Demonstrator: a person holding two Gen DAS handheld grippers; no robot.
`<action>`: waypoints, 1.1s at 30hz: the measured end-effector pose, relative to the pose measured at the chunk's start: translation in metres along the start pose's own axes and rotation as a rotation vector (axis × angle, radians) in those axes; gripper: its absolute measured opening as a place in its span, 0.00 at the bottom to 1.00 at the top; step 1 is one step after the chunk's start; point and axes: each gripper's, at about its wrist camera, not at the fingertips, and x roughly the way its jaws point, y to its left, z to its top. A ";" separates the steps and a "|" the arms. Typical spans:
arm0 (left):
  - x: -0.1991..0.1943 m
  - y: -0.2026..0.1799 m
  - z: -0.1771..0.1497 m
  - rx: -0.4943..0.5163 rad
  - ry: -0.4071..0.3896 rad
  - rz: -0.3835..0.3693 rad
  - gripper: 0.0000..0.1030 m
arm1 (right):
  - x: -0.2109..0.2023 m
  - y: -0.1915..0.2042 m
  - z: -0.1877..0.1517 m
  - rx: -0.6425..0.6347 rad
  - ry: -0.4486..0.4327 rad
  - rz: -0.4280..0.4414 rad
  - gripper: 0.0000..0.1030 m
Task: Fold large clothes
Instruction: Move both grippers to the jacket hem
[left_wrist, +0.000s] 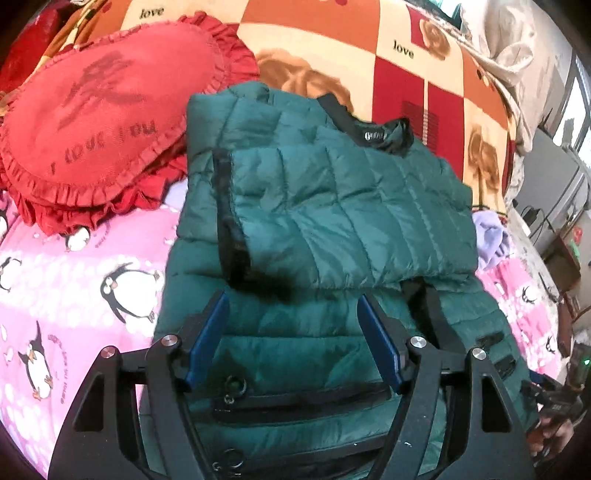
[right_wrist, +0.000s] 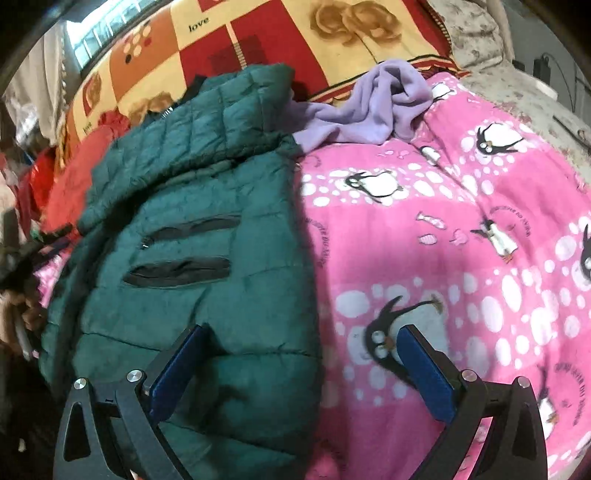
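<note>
A pink penguin blanket (right_wrist: 461, 229) covers the bed; a green puffer jacket (left_wrist: 332, 206) lies on it (sleeve folded across); left gripper (left_wrist: 291, 325) and right gripper (right_wrist: 303, 354) hover above with jaws apart, gripping nothing.

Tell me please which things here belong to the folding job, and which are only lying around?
For the job: green puffer jacket, left gripper, right gripper, both open.

Lying about: red heart pillow, lilac fleece cloth, pink penguin blanket, orange rose blanket.
</note>
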 end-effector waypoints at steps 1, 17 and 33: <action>0.001 0.000 -0.002 -0.001 0.000 0.002 0.70 | 0.001 0.002 -0.001 0.007 0.011 0.021 1.00; 0.024 -0.004 -0.017 0.018 0.091 0.006 0.74 | -0.003 0.006 -0.030 -0.003 0.007 -0.002 1.00; -0.069 0.041 -0.015 -0.043 -0.021 0.017 0.74 | -0.028 -0.003 -0.023 0.055 -0.083 0.094 1.00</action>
